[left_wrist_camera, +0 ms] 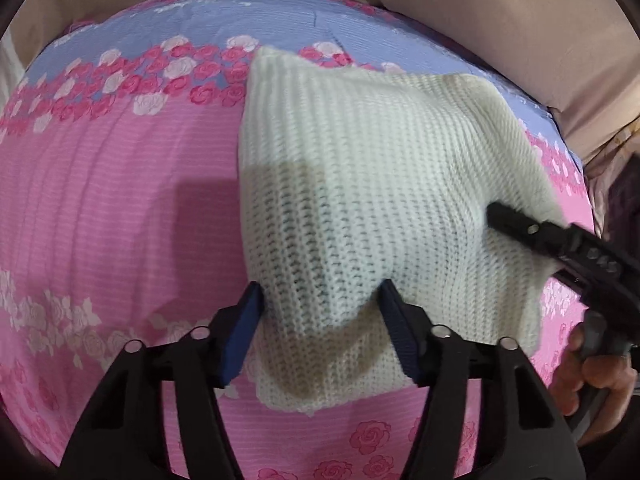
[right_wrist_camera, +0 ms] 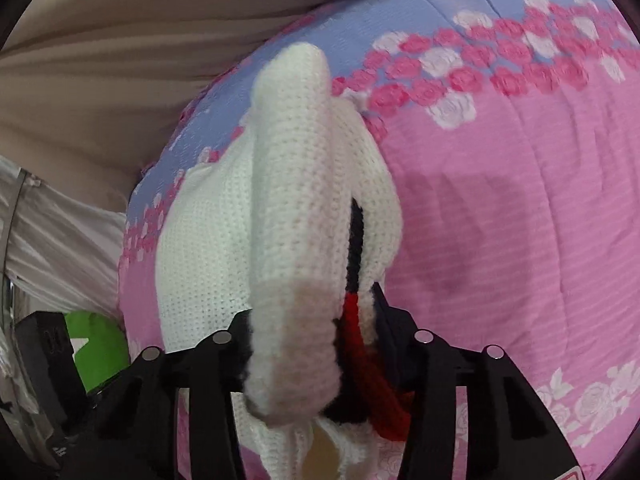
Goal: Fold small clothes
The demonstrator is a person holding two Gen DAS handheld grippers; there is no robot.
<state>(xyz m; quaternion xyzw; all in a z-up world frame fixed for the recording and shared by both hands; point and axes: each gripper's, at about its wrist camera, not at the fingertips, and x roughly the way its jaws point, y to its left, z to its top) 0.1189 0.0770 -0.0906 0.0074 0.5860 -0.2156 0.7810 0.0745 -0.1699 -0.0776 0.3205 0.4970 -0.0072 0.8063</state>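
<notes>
Sweater (left_wrist_camera: 360,184), a small white chunky knit, is gathered up off the bedspread (left_wrist_camera: 112,184) in a loose, half-doubled heap; I judge the fold only begun, with edges not yet lined up and nothing laid flat or smoothed.

Nearest in the left wrist view, the left gripper (left_wrist_camera: 320,312) has its blue pads on either side of a puckered ridge of the knit, pinching it at a middling width. To the right, the right gripper (left_wrist_camera: 516,220) reaches in over the sweater's right side, a hand (left_wrist_camera: 588,376) behind it. From its own camera, the right gripper (right_wrist_camera: 312,320) is closed on a thick rolled edge of the white knit, with a red and black knitted trim (right_wrist_camera: 354,320) squeezed in beside it.

The yarn is soft, bulky and open-looped, so it sags and bunches rather than creasing. Beyond, the bedspread is a quilted pink cloth with rose bands and a pale blue strip at its far end, then plain beige fabric (left_wrist_camera: 480,20).
</notes>
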